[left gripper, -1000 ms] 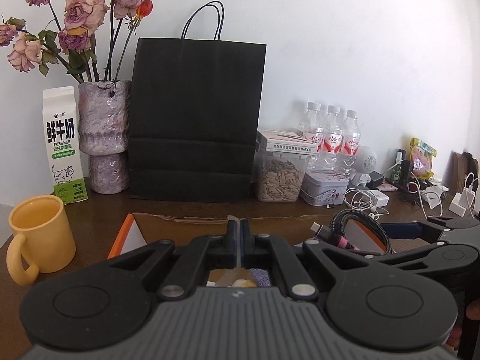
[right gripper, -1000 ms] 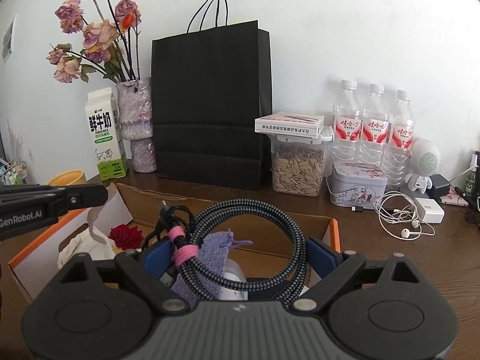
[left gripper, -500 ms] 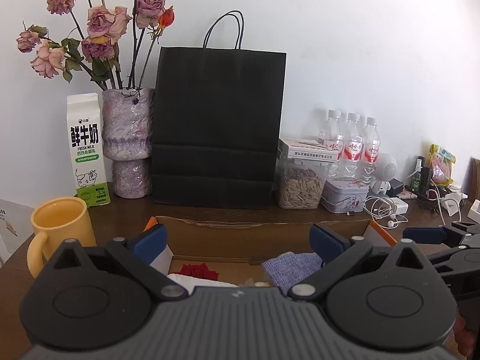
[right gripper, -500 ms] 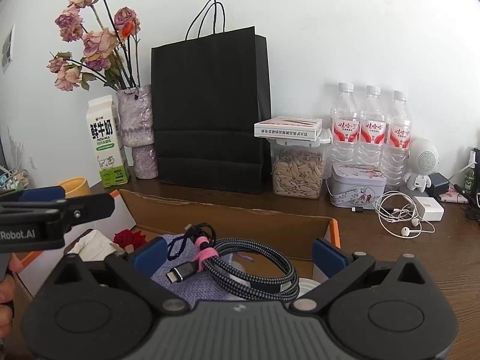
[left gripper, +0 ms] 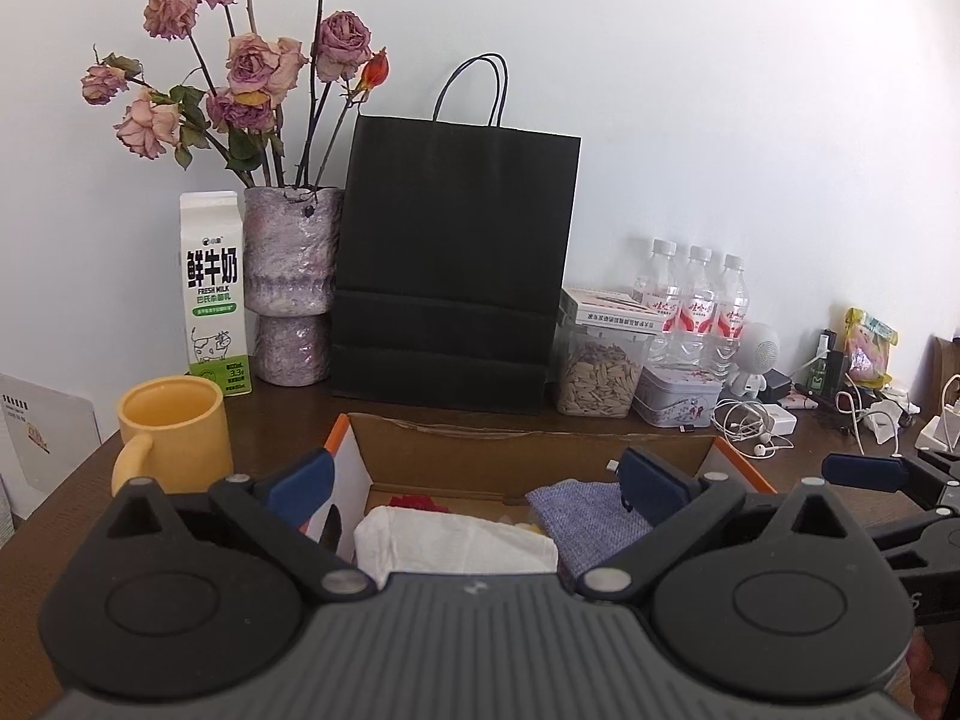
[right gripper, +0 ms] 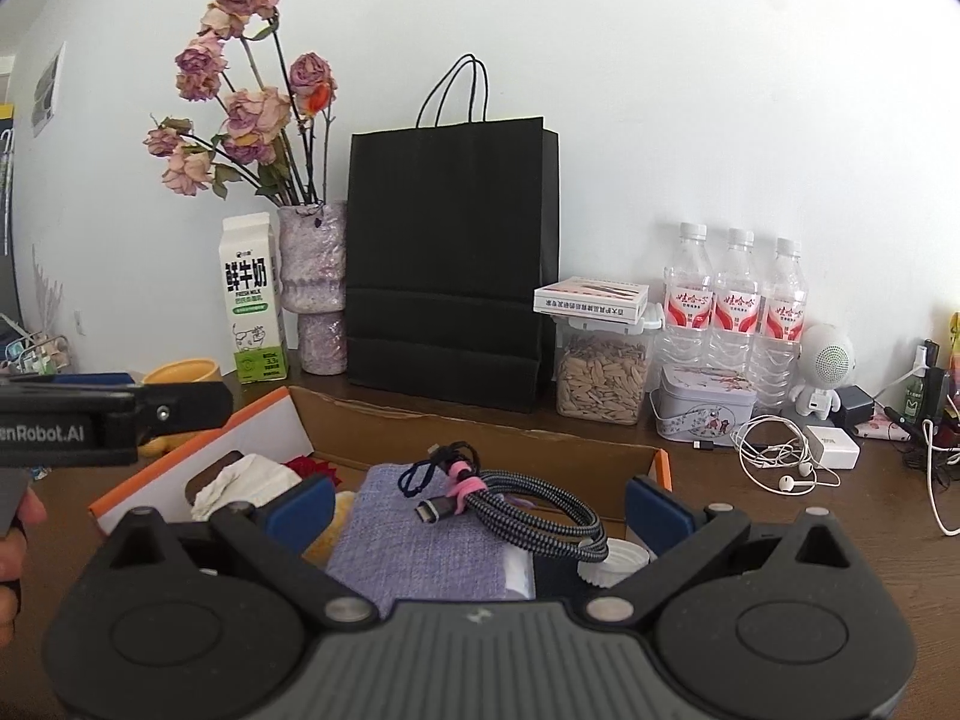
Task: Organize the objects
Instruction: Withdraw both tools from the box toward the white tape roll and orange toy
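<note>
step: between picks | my left gripper [left gripper: 474, 480] and right gripper [right gripper: 480, 504] gape wide, empty | coiled cable [right gripper: 516, 504] lies in cardboard box [right gripper: 480, 429] | next: choose another loose item

A home: a wooden tabletop [right gripper: 780, 516] holds dried roses [left gripper: 252, 72], a milk carton [left gripper: 213, 294], water bottles [right gripper: 738, 306] and chargers [right gripper: 831, 447].

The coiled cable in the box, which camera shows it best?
The right wrist view: the coiled cable lies in plain sight on the purple cloth inside the cardboard box. In the left wrist view it is almost wholly hidden behind the left gripper.
</note>
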Demonstrator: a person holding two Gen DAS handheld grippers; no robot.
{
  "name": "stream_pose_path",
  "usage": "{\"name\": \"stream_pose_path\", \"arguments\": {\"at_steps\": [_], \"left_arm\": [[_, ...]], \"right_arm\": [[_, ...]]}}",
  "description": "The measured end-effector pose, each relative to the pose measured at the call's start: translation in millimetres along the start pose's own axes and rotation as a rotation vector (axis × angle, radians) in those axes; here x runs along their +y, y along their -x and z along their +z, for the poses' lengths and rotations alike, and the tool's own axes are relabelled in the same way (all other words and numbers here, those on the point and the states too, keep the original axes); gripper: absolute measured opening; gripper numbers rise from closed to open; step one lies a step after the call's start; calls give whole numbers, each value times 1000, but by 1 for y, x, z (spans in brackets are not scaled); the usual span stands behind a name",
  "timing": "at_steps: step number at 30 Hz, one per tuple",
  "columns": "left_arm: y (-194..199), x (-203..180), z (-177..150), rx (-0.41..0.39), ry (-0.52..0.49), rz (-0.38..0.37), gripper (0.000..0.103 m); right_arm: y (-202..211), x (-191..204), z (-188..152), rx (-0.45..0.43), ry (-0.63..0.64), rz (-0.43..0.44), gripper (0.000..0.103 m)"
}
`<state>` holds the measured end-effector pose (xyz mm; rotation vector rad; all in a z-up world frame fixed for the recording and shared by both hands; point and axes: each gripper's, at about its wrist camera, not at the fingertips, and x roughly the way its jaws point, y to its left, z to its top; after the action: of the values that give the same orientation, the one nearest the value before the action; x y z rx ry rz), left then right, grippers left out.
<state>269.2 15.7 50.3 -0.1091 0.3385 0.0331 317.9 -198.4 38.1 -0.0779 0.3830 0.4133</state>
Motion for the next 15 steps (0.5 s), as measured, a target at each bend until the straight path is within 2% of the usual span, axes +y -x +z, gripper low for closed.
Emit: {"name": "stream_pose_path", "arguments": {"at_steps": [7, 15], "left_arm": [[35, 18, -21, 59, -9, 32, 103], [62, 39, -47, 136, -18, 81, 103]], "right_arm": [[42, 28, -27, 26, 38, 35, 103], [57, 56, -63, 118, 66, 94, 99]]}}
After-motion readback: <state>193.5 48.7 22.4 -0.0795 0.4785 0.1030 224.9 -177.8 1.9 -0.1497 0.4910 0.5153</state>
